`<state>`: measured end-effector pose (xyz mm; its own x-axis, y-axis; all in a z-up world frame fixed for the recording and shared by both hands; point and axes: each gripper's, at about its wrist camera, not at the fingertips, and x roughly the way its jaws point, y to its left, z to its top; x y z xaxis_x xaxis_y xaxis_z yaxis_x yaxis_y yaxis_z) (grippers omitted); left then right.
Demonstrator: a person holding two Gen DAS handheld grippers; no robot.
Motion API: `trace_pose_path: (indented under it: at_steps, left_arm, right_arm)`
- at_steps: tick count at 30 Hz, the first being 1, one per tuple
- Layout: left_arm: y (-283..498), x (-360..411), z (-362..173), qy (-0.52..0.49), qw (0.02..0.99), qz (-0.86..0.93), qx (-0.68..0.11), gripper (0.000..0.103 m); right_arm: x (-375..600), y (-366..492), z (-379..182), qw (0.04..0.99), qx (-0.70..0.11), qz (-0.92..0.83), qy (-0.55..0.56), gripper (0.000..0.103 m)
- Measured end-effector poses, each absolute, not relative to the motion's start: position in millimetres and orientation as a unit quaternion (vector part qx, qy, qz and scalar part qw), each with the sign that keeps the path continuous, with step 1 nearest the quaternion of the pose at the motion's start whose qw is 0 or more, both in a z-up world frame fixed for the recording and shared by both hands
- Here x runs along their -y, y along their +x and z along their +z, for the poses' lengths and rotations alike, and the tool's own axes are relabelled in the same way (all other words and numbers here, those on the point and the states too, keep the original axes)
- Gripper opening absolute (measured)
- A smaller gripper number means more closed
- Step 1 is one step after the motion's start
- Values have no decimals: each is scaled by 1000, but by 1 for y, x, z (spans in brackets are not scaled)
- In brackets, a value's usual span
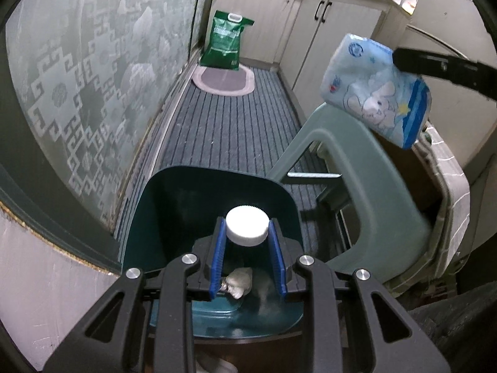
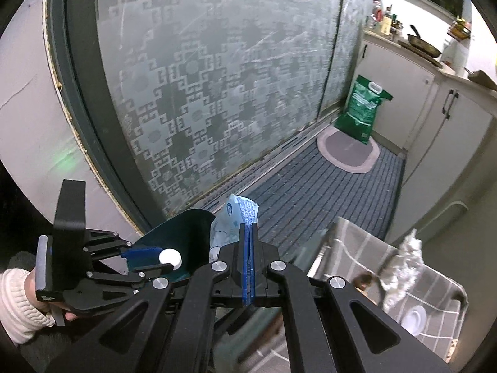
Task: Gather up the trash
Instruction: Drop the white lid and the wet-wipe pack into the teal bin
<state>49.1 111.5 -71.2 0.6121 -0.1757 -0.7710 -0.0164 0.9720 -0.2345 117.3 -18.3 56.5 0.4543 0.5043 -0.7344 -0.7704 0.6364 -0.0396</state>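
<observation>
My left gripper (image 1: pixel 247 231) is shut on a bottle with a white cap (image 1: pixel 247 225), holding it over the open dark teal trash bin (image 1: pixel 186 195). Crumpled paper (image 1: pixel 237 283) lies inside the bin. My right gripper (image 2: pixel 248 233) is shut on a light blue tissue packet (image 2: pixel 233 220), which also shows in the left wrist view (image 1: pixel 372 90) held in the air above a pale green plastic stool (image 1: pixel 372 186). The left gripper (image 2: pixel 149 258) with the white cap (image 2: pixel 170 257) and the bin (image 2: pixel 183 236) show in the right wrist view.
A frosted patterned glass door (image 1: pixel 77 93) runs along the left. A green sack (image 1: pixel 225 42) stands on an oval mat (image 1: pixel 223 79) at the far end of the striped floor mat. White cabinets (image 1: pixel 326 40) line the right. A checked cloth box (image 2: pixel 388 264) holds crumpled foil (image 2: pixel 403 264).
</observation>
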Motion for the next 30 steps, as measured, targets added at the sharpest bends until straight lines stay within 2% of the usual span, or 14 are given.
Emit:
trace_pose_path:
  at_steps: [16, 30]
  left_arm:
    - [32, -135, -87, -105, 880, -38, -461, 31]
    - [11, -167, -58, -125, 904, -19, -407, 17]
  right_arm:
    - [-34, 110, 19, 799, -399, 398, -212, 0]
    - [-78, 100, -37, 755, -452, 399, -258, 0]
